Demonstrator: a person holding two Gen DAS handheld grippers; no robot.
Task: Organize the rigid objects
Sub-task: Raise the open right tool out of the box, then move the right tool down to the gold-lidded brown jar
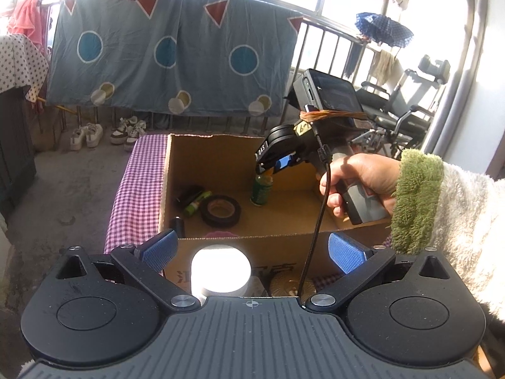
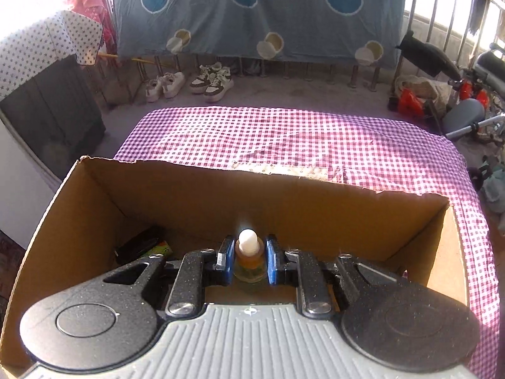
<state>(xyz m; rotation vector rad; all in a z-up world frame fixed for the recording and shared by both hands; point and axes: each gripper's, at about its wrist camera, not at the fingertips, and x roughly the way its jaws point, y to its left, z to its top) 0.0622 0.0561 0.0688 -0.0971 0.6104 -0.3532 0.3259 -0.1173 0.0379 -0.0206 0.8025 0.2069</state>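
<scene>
My right gripper (image 2: 249, 260) is shut on a small bottle (image 2: 247, 241) with amber liquid and a white cap, its blue pads pressing both sides. It holds the bottle over the inside of the open cardboard box (image 2: 284, 195). In the left wrist view the same gripper (image 1: 277, 164), in a hand with a fleece sleeve, hangs over the box (image 1: 167, 189) with the bottle (image 1: 262, 189) below it. My left gripper (image 1: 252, 249) stands open at the box's near wall, nothing between its pads.
In the box lie a black tape roll (image 1: 221, 210), a green tube (image 1: 197, 203) and a black object (image 2: 139, 243). A white round lid (image 1: 221, 271) and a golden round thing (image 1: 290, 284) sit in front of the box. A purple checked cloth (image 2: 315, 139) covers the table.
</scene>
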